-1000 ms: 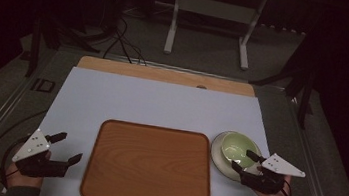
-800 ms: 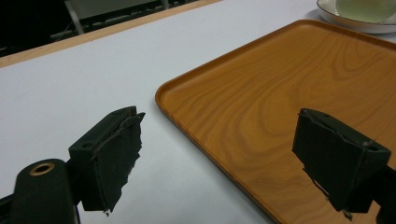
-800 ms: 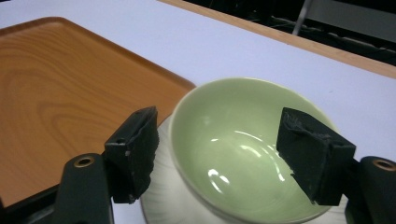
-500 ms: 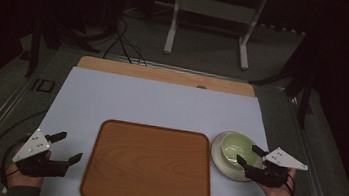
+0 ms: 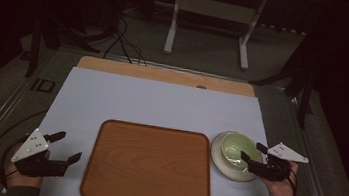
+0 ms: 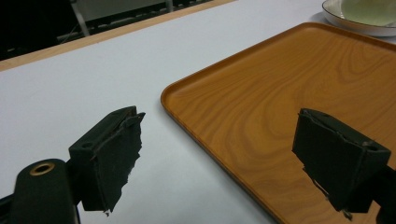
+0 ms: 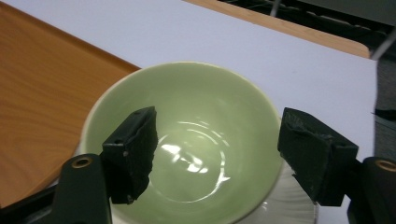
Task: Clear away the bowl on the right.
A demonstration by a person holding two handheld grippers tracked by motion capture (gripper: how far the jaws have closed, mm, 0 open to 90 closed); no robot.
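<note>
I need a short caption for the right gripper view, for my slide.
Open right gripper poised above the green bowl on its white plate, beside the wooden tray.

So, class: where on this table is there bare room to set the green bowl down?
The flat wooden tray is bare. So is the white mat behind it. It is crowded at the right, where the right gripper hangs open over the pale green bowl on its white saucer.

No readable text, label, brand or number found on any surface. Dark rectangular marking (image 5: 46,86) noted on grey table frame left of white mat, too small and blurred to be read.
</note>
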